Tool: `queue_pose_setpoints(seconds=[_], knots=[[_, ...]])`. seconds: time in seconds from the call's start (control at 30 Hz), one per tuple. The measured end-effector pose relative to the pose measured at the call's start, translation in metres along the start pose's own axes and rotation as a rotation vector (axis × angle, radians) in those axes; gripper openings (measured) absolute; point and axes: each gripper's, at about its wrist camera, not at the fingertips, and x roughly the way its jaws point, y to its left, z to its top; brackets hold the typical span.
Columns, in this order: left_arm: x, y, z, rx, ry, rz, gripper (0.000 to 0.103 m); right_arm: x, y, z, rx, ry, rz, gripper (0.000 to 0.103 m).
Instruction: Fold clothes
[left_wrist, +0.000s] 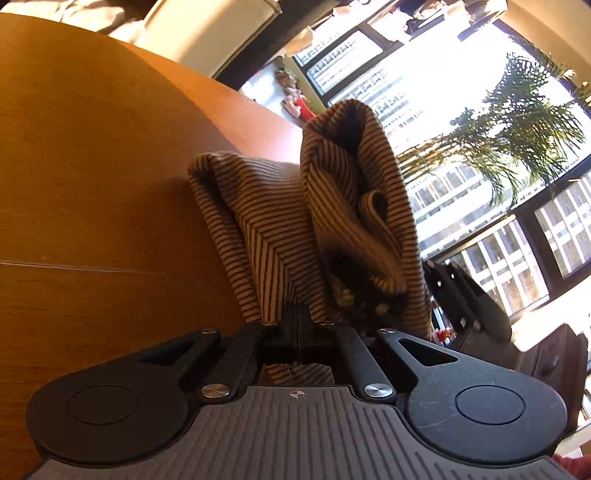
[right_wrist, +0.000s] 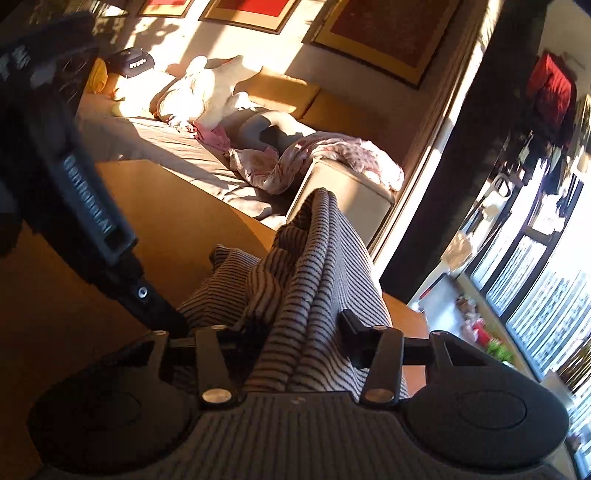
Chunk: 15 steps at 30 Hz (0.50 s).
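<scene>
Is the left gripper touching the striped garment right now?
Touching. The left wrist view shows the left gripper with jaws closed on the striped garment, cloth pinched between them.

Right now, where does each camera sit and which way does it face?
Left wrist: on the left gripper, looking along shut jaws over the striped garment and wooden table toward sunlit windows; the right gripper shows at right.
Right wrist: on the right gripper, jaws apart around striped cloth, facing a sofa with laundry; the left gripper crosses at left.
Shared: the garment, the table, each other's gripper.
</scene>
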Motion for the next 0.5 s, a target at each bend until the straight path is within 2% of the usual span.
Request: queue_pose_setpoints(seconds=[0.03, 0.1, 0.13, 0.2, 0.27, 0.37, 0.5], knots=[[0.003, -0.001, 0.0, 0.004, 0.007, -0.003, 0.0, -0.003, -0.016, 0.005, 0.074, -0.002, 0.05, 0.039], [0.009, -0.004, 0.001, 0.015, 0.018, 0.0, 0.0, -0.01, -0.044, 0.017, 0.223, -0.026, 0.158, 0.028], [0.011, -0.004, 0.001, 0.014, 0.02, -0.001, 0.0, -0.013, -0.053, 0.023, 0.272, -0.034, 0.202, 0.027], [0.014, -0.003, 0.002, 0.012, 0.024, -0.002, 0.0, -0.016, -0.053, 0.03, 0.284, -0.025, 0.277, 0.025], [0.014, -0.003, 0.003, 0.01, 0.024, -0.002, 0.0, -0.013, -0.043, 0.028, 0.271, 0.024, 0.351, 0.023], [0.014, -0.001, 0.0, 0.006, 0.029, 0.003, 0.0, -0.015, -0.021, 0.012, 0.21, 0.066, 0.387, 0.017], [0.014, -0.001, -0.001, 0.003, 0.028, 0.0, 0.0, -0.013, -0.025, 0.007, 0.258, 0.075, 0.416, 0.017]])
